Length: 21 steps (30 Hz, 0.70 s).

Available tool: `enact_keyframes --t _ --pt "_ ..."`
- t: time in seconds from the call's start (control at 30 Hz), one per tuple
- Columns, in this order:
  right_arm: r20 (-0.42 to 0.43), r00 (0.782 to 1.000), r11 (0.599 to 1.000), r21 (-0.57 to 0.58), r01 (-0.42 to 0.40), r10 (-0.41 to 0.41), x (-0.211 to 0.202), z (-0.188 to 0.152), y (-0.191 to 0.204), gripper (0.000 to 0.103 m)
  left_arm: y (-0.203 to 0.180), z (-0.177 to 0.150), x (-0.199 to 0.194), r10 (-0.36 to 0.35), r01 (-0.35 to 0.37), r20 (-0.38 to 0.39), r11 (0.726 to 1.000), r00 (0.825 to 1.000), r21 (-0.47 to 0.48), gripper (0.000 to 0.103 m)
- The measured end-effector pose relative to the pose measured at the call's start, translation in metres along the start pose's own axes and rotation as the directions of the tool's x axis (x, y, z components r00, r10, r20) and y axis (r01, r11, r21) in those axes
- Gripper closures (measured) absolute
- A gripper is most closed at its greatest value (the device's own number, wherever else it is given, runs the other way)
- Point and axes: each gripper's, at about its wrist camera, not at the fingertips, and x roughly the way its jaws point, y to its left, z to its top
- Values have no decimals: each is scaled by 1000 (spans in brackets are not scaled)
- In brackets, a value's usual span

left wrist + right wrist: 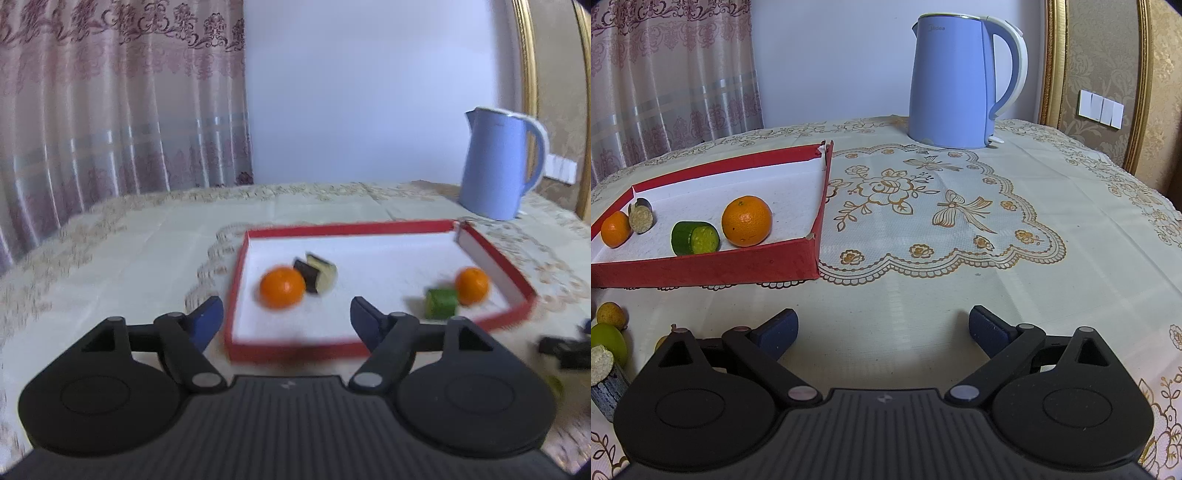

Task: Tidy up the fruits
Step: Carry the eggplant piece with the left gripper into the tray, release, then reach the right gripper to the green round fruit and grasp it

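Note:
A red tray with a white floor lies on the table; it also shows in the right wrist view. In it lie two oranges, a dark eggplant piece and a green cucumber piece. The right wrist view shows the same orange, cucumber, eggplant piece and small orange. My left gripper is open and empty just before the tray's near wall. My right gripper is open and empty above bare cloth, right of the tray.
A blue kettle stands at the back of the table. Outside the tray at the left of the right wrist view lie a yellow fruit, a green fruit and a grey cut piece. The table's edge curves at the right.

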Motion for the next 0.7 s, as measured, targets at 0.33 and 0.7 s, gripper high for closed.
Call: enact_keyframes --t 0.33,0.7 --pt "0 1000 1000 0 0 0 0 0 0 3 -3 -53 -25 -39 35 -99 999 994 -34 26" --pt "15 999 999 8 -32 32 -5 -2 -3 3 -1 -60 -11 -1 -2 -144 1000 990 -19 15"
